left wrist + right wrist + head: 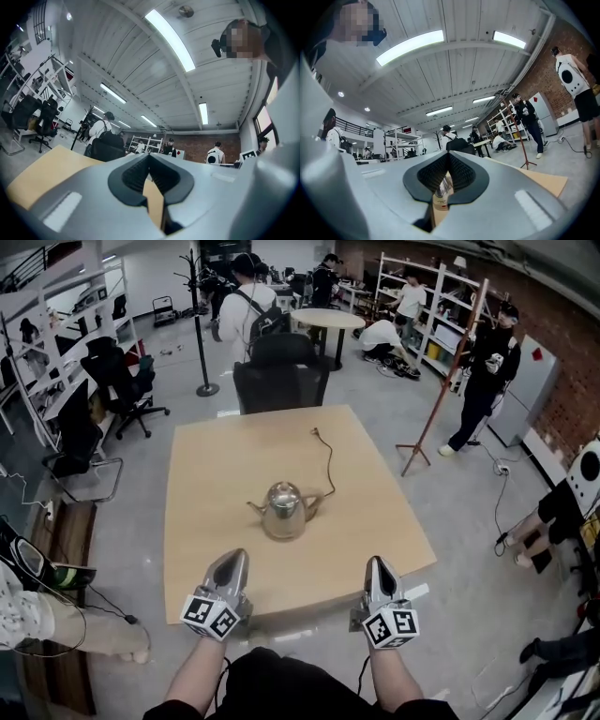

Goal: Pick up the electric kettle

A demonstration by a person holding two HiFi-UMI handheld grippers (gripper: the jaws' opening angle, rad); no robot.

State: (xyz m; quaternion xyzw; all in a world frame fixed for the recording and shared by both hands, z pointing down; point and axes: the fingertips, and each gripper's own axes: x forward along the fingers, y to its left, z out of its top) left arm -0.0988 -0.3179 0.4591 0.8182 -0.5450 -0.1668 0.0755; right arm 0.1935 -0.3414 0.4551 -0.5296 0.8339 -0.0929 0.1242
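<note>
Both tools sat nearest me, over the table's near edge: my left gripper point(234, 557) and right gripper point(377, 563) were clenched shut and empty, each carrying a cube of black-and-white square markers. The electric kettle point(283, 510) was polished steel with a rounded body and a knobbed lid, spout to the left and handle to the right. It stood upright mid-table point(216, 474), well apart from both grippers. A cord point(329, 465) ran from it toward the far edge. Bare wood surrounded it, and a black chair point(281, 371) stood at the far edge.

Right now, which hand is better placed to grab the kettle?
Right, probably. The kettle turns its handle toward the right gripper and its spout toward the left gripper. Both are shut and must open first.
</note>
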